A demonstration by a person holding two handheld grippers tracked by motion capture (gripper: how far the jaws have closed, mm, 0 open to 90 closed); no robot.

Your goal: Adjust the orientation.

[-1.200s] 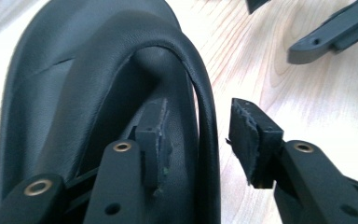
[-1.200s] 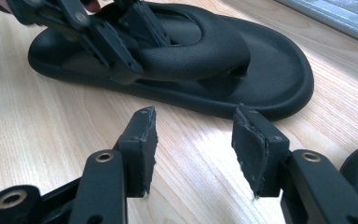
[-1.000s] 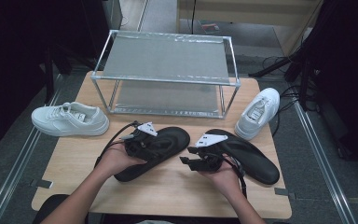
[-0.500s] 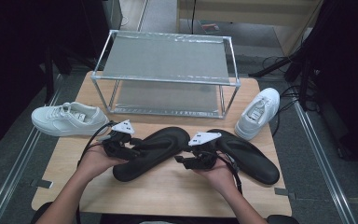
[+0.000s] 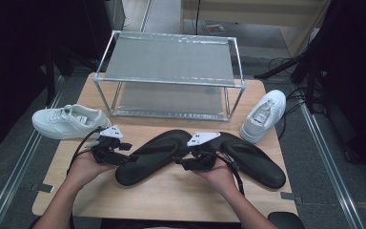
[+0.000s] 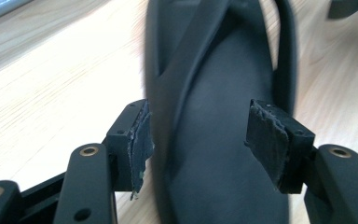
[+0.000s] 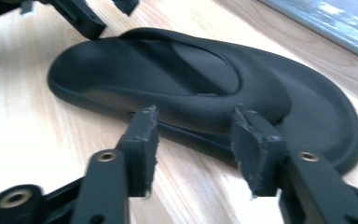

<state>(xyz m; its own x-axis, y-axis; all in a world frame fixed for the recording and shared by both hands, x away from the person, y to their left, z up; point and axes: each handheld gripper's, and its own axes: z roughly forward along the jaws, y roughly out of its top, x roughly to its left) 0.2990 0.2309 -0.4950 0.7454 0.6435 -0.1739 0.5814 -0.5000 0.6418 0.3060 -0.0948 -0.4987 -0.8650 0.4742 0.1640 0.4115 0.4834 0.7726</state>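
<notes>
Right now both tongs stand open at the near black flip-flop [image 5: 152, 155] lying mid-bench: left tongs [image 6: 200, 135] straddle its heel end, right tongs [image 7: 193, 135] sit against its side edge, gripping nothing

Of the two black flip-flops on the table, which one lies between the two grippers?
The left black flip-flop, lying diagonally mid-table: the left gripper is at its heel end, the right gripper beside its toe end. The other flip-flop lies further right.

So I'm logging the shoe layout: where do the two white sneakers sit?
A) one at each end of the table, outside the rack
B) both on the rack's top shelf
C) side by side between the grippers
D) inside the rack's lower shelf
A: one white sneaker lies at the table's left edge and the other white sneaker at the right, both outside the metal rack.
</notes>
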